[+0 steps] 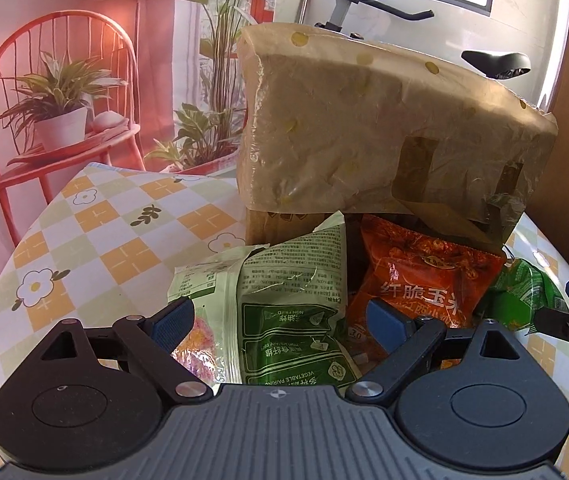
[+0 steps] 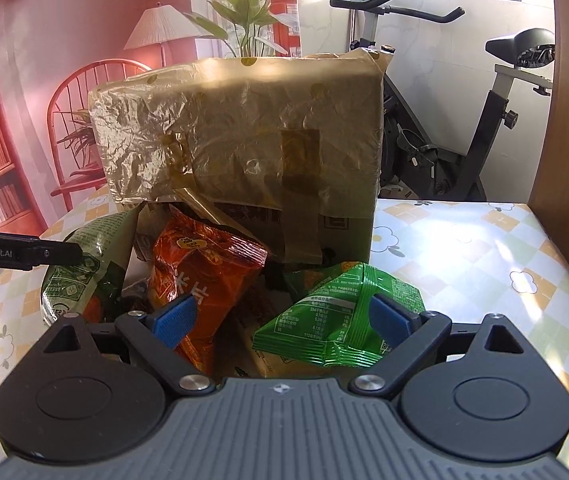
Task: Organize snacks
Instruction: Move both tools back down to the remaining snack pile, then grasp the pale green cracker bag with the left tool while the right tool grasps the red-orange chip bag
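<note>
The big wrapped cardboard box point(image 2: 240, 136) stands at the far side of the desk point(image 2: 484, 256), leaning over the snacks heaped against its near face, with a loose flap hanging above them. If I drag a packet out from under that overhang, I judge the box could tip or slide toward me.

Nearer, on the left, the pale green vegetable packet point(image 1: 284, 292) sits propped between the spread fingers of my left gripper point(image 1: 280, 320), which is wide open and grips nothing. Closing here would catch only a crinkled edge, so the packet could slip free or spin.

In the middle the orange corn snack bag point(image 2: 208, 276) stands upright, touching my right gripper's point(image 2: 280, 320) left finger. That gripper is also wide open and empty, with the bright green packet point(image 2: 340, 320) lying between its fingers on the right. Closing now might pinch both bags, or topple the orange one onto its neighbours.
</note>
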The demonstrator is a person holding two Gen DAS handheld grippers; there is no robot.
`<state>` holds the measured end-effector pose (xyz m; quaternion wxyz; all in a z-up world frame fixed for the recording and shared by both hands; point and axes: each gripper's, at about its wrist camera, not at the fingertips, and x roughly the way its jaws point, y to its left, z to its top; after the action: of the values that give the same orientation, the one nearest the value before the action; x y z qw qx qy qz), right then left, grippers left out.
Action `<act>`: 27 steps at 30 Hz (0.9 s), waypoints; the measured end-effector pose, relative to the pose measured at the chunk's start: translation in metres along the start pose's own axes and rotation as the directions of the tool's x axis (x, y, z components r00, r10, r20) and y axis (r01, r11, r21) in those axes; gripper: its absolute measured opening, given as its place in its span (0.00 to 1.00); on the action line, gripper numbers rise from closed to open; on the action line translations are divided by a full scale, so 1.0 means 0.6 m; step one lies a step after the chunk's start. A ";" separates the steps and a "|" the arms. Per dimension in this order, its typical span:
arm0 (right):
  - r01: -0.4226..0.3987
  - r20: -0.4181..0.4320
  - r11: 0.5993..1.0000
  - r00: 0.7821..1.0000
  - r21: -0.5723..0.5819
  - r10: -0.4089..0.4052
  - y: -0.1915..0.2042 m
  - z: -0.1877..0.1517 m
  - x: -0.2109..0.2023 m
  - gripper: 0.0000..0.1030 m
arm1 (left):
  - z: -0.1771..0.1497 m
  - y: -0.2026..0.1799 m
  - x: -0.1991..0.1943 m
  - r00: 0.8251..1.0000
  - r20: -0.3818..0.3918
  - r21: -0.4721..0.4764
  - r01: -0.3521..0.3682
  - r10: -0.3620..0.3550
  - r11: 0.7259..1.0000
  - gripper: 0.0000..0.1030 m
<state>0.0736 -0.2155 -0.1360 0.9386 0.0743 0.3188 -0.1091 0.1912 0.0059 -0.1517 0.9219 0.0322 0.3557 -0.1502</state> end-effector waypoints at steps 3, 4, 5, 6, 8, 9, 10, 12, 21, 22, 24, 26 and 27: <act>0.005 0.000 1.000 1.000 0.000 -0.005 -0.004 0.000 0.002 0.92 | 0.005 -0.010 0.015 0.999 -0.012 0.029 -0.031 0.032 0.999 0.91; 0.007 -0.001 1.000 1.000 0.002 -0.007 -0.005 -0.001 0.003 0.92 | 0.006 -0.014 0.018 0.999 -0.013 0.041 -0.041 0.041 0.998 0.92; 0.008 -0.004 1.000 1.000 0.005 -0.008 -0.007 -0.002 0.005 0.92 | 0.008 -0.018 0.021 0.999 -0.015 0.051 -0.048 0.049 0.998 0.92; 0.009 -0.007 1.000 1.000 0.009 -0.009 -0.009 -0.003 0.006 0.92 | 0.008 -0.020 0.025 0.998 -0.018 0.060 -0.053 0.054 0.997 0.92; 0.008 -0.016 1.000 1.000 0.019 -0.008 -0.013 -0.005 0.011 0.92 | 0.006 -0.025 0.031 0.997 -0.030 0.087 -0.070 0.073 0.994 0.92; 0.008 -0.018 1.000 1.000 0.023 -0.007 -0.014 -0.005 0.012 0.92 | 0.005 -0.030 0.035 0.996 -0.035 0.107 -0.083 0.087 0.991 0.92; 0.006 -0.021 1.000 1.000 0.028 -0.006 -0.015 -0.005 0.014 0.92 | 0.004 -0.039 0.039 0.993 -0.036 0.143 -0.110 0.117 0.983 0.92; 0.005 -0.022 1.000 1.000 0.029 -0.004 -0.017 -0.005 0.016 0.92 | 0.000 -0.053 0.043 0.988 -0.033 0.190 -0.144 0.153 0.971 0.92; 0.005 -0.028 0.999 1.000 0.033 -0.004 -0.020 -0.010 0.018 0.92 | -0.033 -0.092 0.045 0.963 -0.009 0.293 -0.254 0.269 0.922 0.94; 0.004 -0.029 0.999 1.000 0.033 -0.003 -0.020 -0.010 0.018 0.92 | -0.035 -0.091 0.045 0.961 -0.014 0.296 -0.259 0.276 0.919 0.94; 0.001 -0.030 0.999 1.000 0.034 0.000 -0.020 -0.010 0.019 0.92 | -0.040 -0.076 0.048 0.958 -0.037 0.276 -0.264 0.285 0.924 0.94; 0.000 -0.029 0.999 1.000 0.035 0.001 -0.019 -0.010 0.020 0.92 | -0.042 -0.064 0.051 0.953 -0.054 0.254 -0.276 0.298 0.927 0.95; -0.004 -0.029 0.999 1.000 0.034 0.005 -0.018 -0.010 0.021 0.91 | -0.045 -0.056 0.054 0.950 -0.066 0.244 -0.280 0.304 0.929 0.96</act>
<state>0.0772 -0.2264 -0.1488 0.9326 0.0926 0.3305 -0.1114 0.1863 -0.0297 -0.1918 0.9043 0.1995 0.3740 -0.0499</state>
